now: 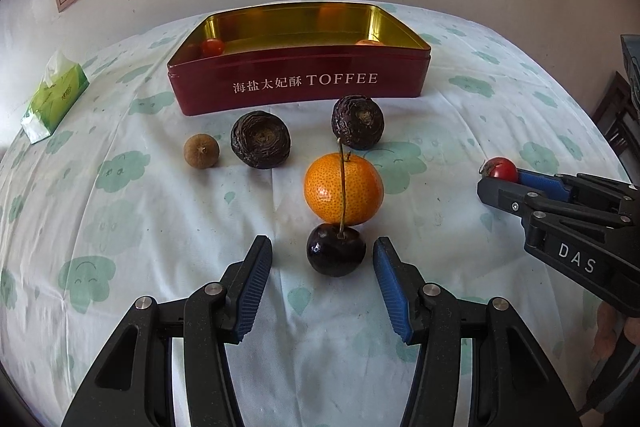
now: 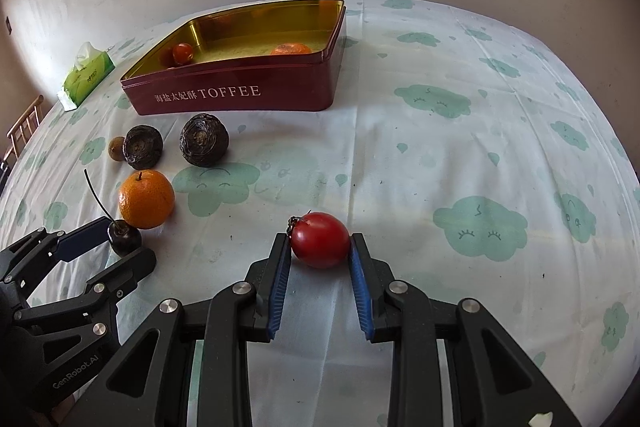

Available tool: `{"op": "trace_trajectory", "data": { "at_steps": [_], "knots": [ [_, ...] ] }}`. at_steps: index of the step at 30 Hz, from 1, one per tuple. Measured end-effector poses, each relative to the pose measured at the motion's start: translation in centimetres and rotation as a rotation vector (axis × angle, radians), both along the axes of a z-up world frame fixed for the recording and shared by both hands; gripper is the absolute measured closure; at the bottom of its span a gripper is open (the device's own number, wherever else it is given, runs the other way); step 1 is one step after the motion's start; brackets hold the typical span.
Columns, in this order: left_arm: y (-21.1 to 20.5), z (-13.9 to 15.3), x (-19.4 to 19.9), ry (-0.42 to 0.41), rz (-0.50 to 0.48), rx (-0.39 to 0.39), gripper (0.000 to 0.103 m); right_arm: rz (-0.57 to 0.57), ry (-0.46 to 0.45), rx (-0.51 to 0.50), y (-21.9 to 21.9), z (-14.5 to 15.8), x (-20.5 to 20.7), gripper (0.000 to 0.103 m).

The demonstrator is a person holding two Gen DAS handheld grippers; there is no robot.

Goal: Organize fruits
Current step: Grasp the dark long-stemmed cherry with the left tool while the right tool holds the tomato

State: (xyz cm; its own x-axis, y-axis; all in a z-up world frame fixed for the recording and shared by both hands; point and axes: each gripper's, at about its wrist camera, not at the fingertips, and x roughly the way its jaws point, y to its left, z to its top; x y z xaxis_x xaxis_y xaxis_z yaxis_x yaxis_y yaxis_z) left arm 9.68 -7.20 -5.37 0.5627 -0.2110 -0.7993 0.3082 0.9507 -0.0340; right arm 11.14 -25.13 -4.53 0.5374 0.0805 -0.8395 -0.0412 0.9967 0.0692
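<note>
A dark cherry with a long stem lies on the cloud-print cloth between the fingers of my left gripper. That gripper is open, with a gap on each side of the cherry. Just behind the cherry sits a mandarin. Farther back lie two dark wrinkled fruits and a small brown fruit. My right gripper is shut on a red cherry tomato, low over the cloth. The red toffee tin stands open at the back, holding a tomato and an orange fruit.
A green tissue pack lies at the far left by the wall. A wooden chair stands past the table's right edge, another chair past the left. The wall with a window runs close behind the tin.
</note>
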Motion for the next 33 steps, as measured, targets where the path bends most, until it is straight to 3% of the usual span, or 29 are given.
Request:
{"op": "trace_trajectory", "data": {
  "at_steps": [4, 7, 13, 33],
  "knots": [
    [-0.1, 0.0, 0.2, -0.01, 0.003, 0.007, 0.052, 0.0, 0.0, 0.0, 0.0, 0.0, 0.0, 0.076],
    [-0.3, 0.1, 0.1, -0.014, -0.014, 0.007, 0.065, 0.0, 0.0, -0.003, 0.0, 0.0, 0.0, 0.076],
    [-0.4, 0.1, 0.1, -0.013, -0.037, 0.004, 0.074, 0.002, 0.0, -0.007, 0.1, 0.1, 0.0, 0.076],
    [0.0, 0.7, -0.8, -0.014, -0.047, 0.002, 0.074, -0.001, 0.007, -0.026, 0.3, 0.1, -0.1, 0.076]
  ]
}}
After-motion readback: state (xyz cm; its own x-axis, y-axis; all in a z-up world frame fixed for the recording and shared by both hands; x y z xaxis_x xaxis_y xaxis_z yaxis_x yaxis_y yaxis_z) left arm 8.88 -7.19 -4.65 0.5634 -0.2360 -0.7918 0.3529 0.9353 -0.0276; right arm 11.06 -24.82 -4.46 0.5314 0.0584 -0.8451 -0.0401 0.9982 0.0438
